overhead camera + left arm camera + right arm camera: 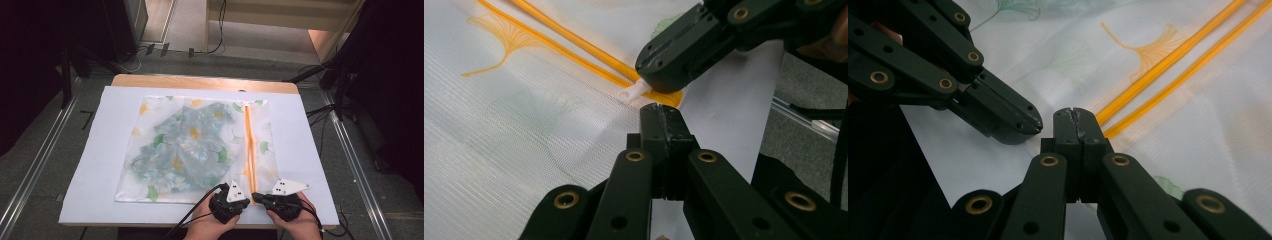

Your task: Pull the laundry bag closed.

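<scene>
High view shows your counter (305, 150) carrying a mesh laundry bag (195, 150), its orange zipper (248, 145) running away from you along the bag's right side. At the zipper's near end lies the white pull tab (631, 92). Your right gripper (659, 80) sits over it, nearer than your left gripper (659, 112) just beside; both jaws are closed, gripping nothing visible.

Left gripper (245, 196) and right gripper (256, 196) tip to tip at near end of orange zipper (248, 145); no passage between. Ahead: flat mesh bag (195, 147), low, unobstructed. Outboard of each: bare white sheet (305, 150).
</scene>
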Tool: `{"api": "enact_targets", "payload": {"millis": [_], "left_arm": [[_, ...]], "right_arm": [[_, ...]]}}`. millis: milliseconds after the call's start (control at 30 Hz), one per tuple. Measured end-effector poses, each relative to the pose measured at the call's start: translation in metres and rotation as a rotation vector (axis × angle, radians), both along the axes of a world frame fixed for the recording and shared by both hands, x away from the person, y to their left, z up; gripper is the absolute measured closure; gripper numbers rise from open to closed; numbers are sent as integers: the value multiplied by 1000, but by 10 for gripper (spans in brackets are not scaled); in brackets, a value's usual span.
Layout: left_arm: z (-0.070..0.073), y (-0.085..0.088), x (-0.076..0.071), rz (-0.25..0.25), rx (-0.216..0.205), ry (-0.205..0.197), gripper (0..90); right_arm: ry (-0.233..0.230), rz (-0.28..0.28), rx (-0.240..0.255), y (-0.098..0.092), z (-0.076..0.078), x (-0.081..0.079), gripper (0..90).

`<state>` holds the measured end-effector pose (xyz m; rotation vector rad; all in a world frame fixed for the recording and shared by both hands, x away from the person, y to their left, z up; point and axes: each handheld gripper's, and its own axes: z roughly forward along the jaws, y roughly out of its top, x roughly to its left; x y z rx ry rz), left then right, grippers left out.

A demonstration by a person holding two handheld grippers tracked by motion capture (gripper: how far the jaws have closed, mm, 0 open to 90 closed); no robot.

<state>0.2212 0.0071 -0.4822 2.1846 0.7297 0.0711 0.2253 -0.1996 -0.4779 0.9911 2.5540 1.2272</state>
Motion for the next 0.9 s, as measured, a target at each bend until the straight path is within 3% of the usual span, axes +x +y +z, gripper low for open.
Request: {"api": "enact_targets", "payload": {"millis": [67,233,300,467,567,633,700,800,900], "left_arm": [[0,2,3,-2,-13,32,900],[0,0,2,-15,13,5,900],[1,1,5,-11,3,43,900],[0,2,9,-16,-11,77,900],[1,3,10,-19,-9,82,900],[0,2,9,-16,-11,74,900],[0,3,9,-20,-13,75,900],[0,5,13,-12,-34,114,900],[0,5,12,-12,-35,105,900]], "right_arm": [[3,5,2,1,-1,1,900],[-12,14,-31,5,-2,1,900],[-17,13,-37,6,-3,2,900],[-28,17,-39,5,-3,5,900],[-63,-34,-83,1,-3,8,900],[-45,-58,-71,-6,-4,13,900],[-5,-69,-1,-13,-6,15,900],[-40,-42,45,-18,2,9,900],[-68,-5,30,-13,10,0,900]]}}
